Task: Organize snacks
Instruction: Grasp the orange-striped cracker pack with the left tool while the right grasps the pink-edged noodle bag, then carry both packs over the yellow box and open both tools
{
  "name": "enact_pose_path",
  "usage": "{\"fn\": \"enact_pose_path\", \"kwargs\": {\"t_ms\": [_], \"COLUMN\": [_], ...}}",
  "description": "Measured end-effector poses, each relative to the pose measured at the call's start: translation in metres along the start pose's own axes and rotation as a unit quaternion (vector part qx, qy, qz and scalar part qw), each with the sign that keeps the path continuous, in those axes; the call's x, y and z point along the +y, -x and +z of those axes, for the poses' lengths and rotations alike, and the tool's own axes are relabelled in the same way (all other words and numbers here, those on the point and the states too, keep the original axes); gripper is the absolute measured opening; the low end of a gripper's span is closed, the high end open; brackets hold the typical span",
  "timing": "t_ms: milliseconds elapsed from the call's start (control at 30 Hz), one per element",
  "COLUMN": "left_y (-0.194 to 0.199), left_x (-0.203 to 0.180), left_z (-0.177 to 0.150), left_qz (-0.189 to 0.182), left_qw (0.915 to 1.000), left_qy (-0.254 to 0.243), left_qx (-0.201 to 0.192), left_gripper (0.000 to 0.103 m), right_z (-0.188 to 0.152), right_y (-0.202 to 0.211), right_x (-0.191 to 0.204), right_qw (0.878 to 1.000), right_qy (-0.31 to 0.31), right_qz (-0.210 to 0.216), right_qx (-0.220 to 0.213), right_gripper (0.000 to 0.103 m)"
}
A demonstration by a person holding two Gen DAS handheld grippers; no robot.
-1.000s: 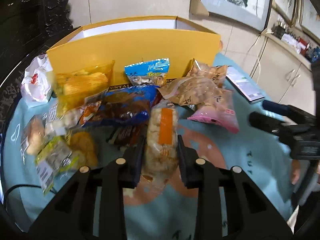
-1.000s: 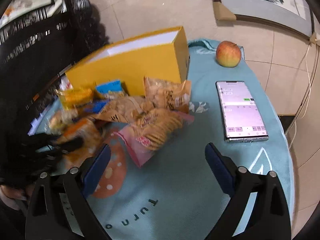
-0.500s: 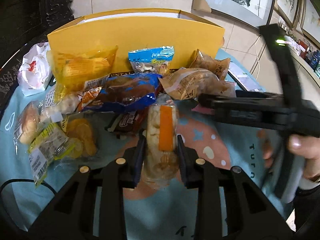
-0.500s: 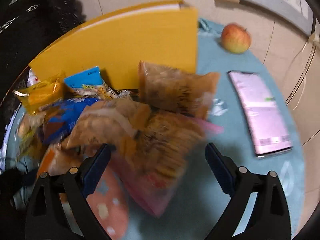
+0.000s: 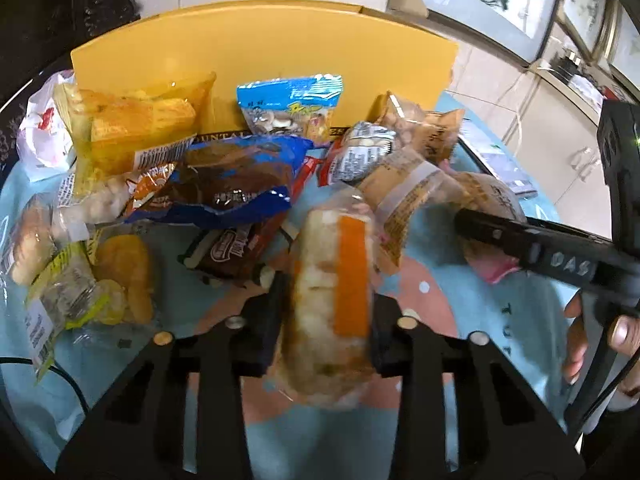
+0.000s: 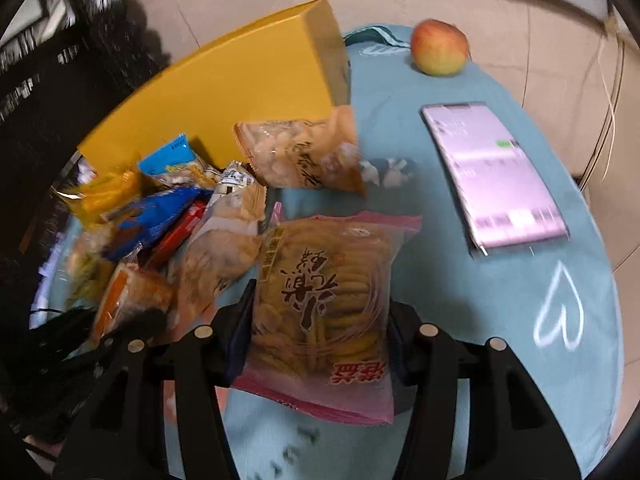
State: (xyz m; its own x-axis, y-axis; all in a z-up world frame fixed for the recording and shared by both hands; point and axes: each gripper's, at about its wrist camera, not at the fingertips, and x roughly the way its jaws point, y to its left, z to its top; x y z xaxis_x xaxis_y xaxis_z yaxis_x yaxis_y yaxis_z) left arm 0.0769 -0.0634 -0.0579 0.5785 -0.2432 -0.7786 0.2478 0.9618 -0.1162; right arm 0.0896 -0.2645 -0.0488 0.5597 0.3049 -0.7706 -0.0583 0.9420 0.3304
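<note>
My left gripper (image 5: pixel 326 312) is shut on a clear snack pack with an orange stripe (image 5: pixel 332 292), held in front of the snack pile. My right gripper (image 6: pixel 318 332) is closed around a pink-edged bag of biscuits (image 6: pixel 324 300); its fingers touch both sides of the bag. The right gripper also shows in the left wrist view (image 5: pixel 520 240), reaching into the pile from the right. A yellow box (image 5: pixel 260 60) stands open behind the pile; it also shows in the right wrist view (image 6: pixel 240 92). Several snack bags lie before it, among them a blue bag (image 5: pixel 224 188).
A phone (image 6: pixel 496 176) lies face up on the teal tablecloth (image 6: pixel 560 280) at the right. An apple (image 6: pixel 440 52) sits at the far edge. A white bag (image 5: pixel 40 136) lies at the far left. Tiled floor and framed pictures lie beyond.
My right gripper moved in over the pile and closed from wide open onto the pink-edged biscuit bag. My left gripper kept hold of the orange-striped pack and rose slightly.
</note>
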Motion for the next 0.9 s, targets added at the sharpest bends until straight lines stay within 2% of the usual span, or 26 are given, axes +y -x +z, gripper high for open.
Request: {"fn": "enact_pose_path", "kwargs": {"t_ms": [100, 167, 367, 567, 767, 900], "left_y": [0.016, 0.030, 0.064, 0.097, 0.130, 0.133], "left_x": [0.003, 0.004, 0.004, -0.006, -0.010, -0.006], "left_z": [-0.004, -0.005, -0.006, 0.012, 0.055, 0.099], "left_qz": [-0.005, -0.004, -0.009, -0.004, 0.010, 0.015], "left_qw": [0.9999, 0.9998, 0.9988, 0.9960, 0.9887, 0.9842], "left_qy": [0.004, 0.004, 0.008, -0.005, -0.007, 0.010], "left_qx": [-0.008, -0.020, -0.048, -0.089, -0.149, -0.176], "left_gripper": [0.032, 0.032, 0.032, 0.032, 0.032, 0.032], "right_z": [-0.008, -0.011, -0.014, -0.010, 0.016, 0.044], "right_y": [0.021, 0.036, 0.062, 0.086, 0.120, 0.122], "right_x": [-0.013, -0.015, 0.006, 0.029, 0.052, 0.066], "right_qw": [0.999, 0.998, 0.997, 0.992, 0.978, 0.969], "right_qy": [-0.019, -0.015, 0.016, 0.047, 0.091, 0.107], "right_qz": [0.035, 0.043, 0.051, 0.054, 0.050, 0.051], "right_qx": [-0.016, -0.031, -0.059, -0.100, -0.182, -0.217], "right_gripper": [0.055, 0.056, 0.056, 0.056, 0.056, 0.056]}}
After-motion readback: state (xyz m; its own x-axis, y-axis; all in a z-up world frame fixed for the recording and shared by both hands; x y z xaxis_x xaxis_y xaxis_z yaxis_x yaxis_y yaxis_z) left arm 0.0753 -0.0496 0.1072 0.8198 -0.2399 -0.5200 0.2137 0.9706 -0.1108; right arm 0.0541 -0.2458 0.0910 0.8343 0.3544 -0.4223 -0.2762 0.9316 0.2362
